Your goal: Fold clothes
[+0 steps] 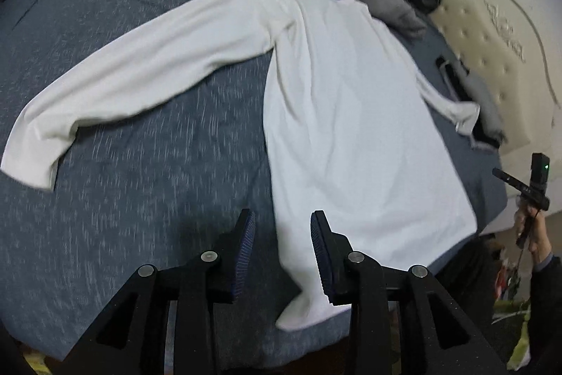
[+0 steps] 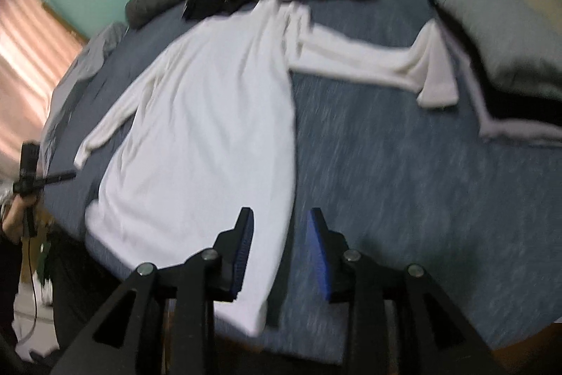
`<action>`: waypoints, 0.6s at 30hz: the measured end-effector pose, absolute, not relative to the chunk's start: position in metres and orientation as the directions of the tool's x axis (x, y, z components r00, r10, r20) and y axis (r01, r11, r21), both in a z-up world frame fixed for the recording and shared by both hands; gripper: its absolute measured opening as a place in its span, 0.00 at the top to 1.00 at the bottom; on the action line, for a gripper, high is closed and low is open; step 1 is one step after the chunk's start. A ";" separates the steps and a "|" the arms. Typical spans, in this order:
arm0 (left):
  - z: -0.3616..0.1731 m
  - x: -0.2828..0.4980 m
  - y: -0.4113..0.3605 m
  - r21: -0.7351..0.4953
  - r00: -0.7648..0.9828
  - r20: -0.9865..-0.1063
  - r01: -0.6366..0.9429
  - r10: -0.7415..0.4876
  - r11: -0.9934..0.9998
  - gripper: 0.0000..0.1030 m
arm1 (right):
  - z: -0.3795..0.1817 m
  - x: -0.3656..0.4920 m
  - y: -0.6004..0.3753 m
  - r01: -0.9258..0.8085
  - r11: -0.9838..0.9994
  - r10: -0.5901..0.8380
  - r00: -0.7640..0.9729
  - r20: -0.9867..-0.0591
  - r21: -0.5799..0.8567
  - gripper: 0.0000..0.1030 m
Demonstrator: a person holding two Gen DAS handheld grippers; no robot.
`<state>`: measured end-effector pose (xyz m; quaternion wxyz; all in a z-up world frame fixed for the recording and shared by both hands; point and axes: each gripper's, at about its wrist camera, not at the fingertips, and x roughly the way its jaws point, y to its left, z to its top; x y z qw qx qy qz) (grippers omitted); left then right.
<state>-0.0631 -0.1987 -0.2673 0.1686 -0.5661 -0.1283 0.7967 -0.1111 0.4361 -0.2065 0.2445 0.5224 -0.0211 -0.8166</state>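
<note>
A white long-sleeved knit shirt (image 1: 354, 115) is spread flat on the blue-grey heathered bedspread (image 1: 140, 206); both left gripper (image 1: 282, 255) and right gripper (image 2: 279, 255) are held spread, gripping nothing.

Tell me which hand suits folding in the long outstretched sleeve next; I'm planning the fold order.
Probably left. The white long-sleeved shirt lies flat on the blue bedspread, its long sleeve spread on the left gripper side. The right gripper faces the shorter-looking sleeve. Both jaws are open.
</note>
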 end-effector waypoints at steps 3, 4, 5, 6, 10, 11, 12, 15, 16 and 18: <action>-0.273 -0.071 -0.197 -0.407 -0.313 -0.850 -0.122 0.424 -0.905 0.50 | -0.197 -0.138 0.446 0.327 -0.908 -0.390 -0.422 -0.818 0.263 0.59; -0.276 -0.075 -0.195 -0.409 -0.318 -0.848 -0.120 0.425 -0.905 0.47 | -0.194 -0.146 0.451 0.307 -0.916 -0.378 -0.448 -0.810 0.258 0.59; -0.280 -0.079 -0.195 -0.410 -0.323 -0.846 -0.116 0.425 -0.905 0.46 | -0.196 -0.154 0.458 0.273 -0.924 -0.369 -0.463 -0.806 0.266 0.58; -0.283 -0.082 -0.194 -0.406 -0.330 -0.846 -0.110 0.419 -0.907 0.46 | -0.198 -0.162 0.465 0.239 -0.931 -0.359 -0.476 -0.803 0.274 0.56; -0.291 -0.098 -0.189 -0.396 -0.360 -0.840 -0.104 0.406 -0.912 0.44 | -0.210 -0.189 0.487 0.143 -0.951 -0.307 -0.505 -0.807 0.273 0.53; -0.294 -0.102 -0.188 -0.397 -0.369 -0.836 -0.103 0.405 -0.912 0.44 | -0.214 -0.195 0.491 0.126 -0.954 -0.297 -0.508 -0.809 0.271 0.53; -0.297 -0.106 -0.187 -0.400 -0.373 -0.834 -0.097 0.406 -0.911 0.44 | -0.218 -0.201 0.494 0.108 -0.957 -0.287 -0.510 -0.811 0.270 0.53; -0.304 -0.116 -0.183 -0.391 -0.395 -0.832 -0.078 0.389 -0.917 0.44 | -0.226 -0.215 0.497 0.086 -0.972 -0.231 -0.525 -0.819 0.219 0.49; -0.305 -0.119 -0.182 -0.388 -0.409 -0.829 -0.072 0.382 -0.919 0.43 | -0.228 -0.219 0.496 0.085 -0.976 -0.213 -0.531 -0.820 0.199 0.48; -0.308 -0.124 -0.179 -0.382 -0.436 -0.821 -0.060 0.369 -0.922 0.39 | -0.232 -0.231 0.498 0.078 -0.984 -0.178 -0.548 -0.818 0.162 0.46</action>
